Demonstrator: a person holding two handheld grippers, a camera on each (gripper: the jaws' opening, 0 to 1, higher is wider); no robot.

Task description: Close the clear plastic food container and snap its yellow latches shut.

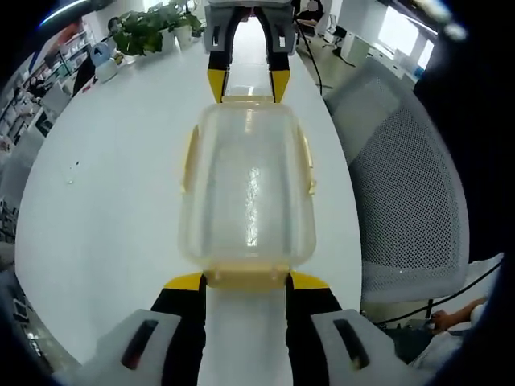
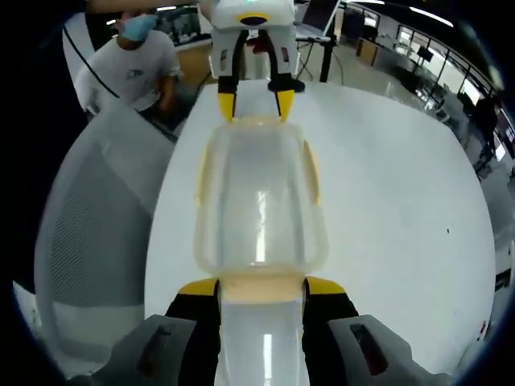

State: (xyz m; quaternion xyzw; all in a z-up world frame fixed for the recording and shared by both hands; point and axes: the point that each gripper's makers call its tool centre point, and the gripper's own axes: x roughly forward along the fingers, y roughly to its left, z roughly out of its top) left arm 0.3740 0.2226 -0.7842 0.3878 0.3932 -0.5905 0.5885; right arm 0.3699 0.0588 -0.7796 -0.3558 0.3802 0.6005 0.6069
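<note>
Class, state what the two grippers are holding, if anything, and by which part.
Both grip the clear container: the left gripper at one end latch, the right gripper at the opposite end latch.

- Big white counter (image 1: pixel 105 209) with a rounded edge, pretty glossy, it picks up the ceiling lights.
- Grey mesh office chair (image 1: pixel 406 201) pushed up right beside it.
- Potted green plants (image 1: pixel 153 28) at the counter's far end.
- Bright windows (image 1: pixel 398 32) in the left gripper view.
- A person in a white tee (image 2: pixel 137 64) standing behind the chair in the right gripper view, open office floor (image 2: pixel 402 68) behind.
</note>
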